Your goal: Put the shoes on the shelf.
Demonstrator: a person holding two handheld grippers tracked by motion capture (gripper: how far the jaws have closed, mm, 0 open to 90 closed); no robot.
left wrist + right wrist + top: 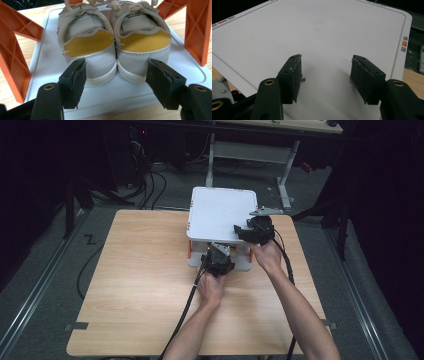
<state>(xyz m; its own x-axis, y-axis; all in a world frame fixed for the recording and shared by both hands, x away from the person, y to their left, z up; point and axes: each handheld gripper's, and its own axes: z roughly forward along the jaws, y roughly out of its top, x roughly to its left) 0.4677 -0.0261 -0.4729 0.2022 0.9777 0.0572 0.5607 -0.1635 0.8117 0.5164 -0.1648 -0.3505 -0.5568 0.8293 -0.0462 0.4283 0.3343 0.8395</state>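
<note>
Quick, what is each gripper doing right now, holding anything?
Left gripper: open, jaws either side of the shoes' heels, not pressing.
Right gripper: open, empty, over the white shelf top.

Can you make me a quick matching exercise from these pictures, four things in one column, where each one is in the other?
Things:
1. pair of shoes
2. orange supports
3. left gripper
4. right gripper

Places:
A. jaws apart over the rack's white top shelf
B. at both sides of the lower shelf
C. side by side on the lower shelf, heels toward the camera
D. jaws at the outer sides of the two heels

Pairs: 1-C, 2-B, 3-D, 4-A
</note>
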